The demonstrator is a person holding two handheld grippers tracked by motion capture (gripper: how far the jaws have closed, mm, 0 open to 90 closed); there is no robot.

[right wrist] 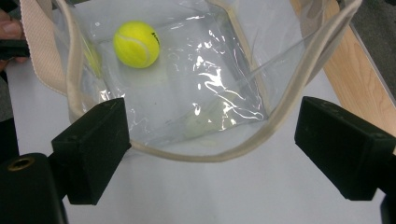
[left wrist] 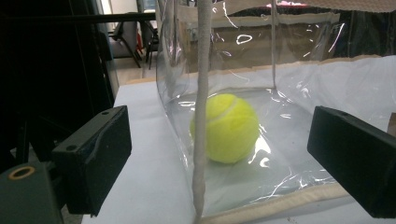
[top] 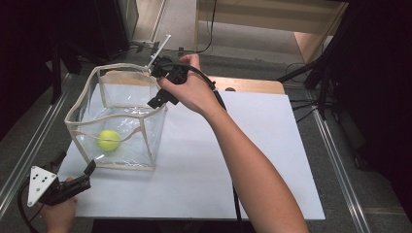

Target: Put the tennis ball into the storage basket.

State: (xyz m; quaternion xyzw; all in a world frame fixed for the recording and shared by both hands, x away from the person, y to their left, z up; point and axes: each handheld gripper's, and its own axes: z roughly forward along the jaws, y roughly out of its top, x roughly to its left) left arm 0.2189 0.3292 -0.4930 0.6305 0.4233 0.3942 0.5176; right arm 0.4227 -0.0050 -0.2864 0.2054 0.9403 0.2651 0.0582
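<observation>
the person's hand hides most of the right gripper [top: 156,83] in the high view, so can't tell there how wide its jaws are. left hand [top: 58,215] is cut off by the bottom edge. bag [left wrist: 261,116] top is cut off in left gripper view.

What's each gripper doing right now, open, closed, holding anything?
Left gripper: open, fingers apart, holding nothing, facing the clear bag's near corner.
Right gripper: open, holding nothing, above the bag's rim.
</observation>
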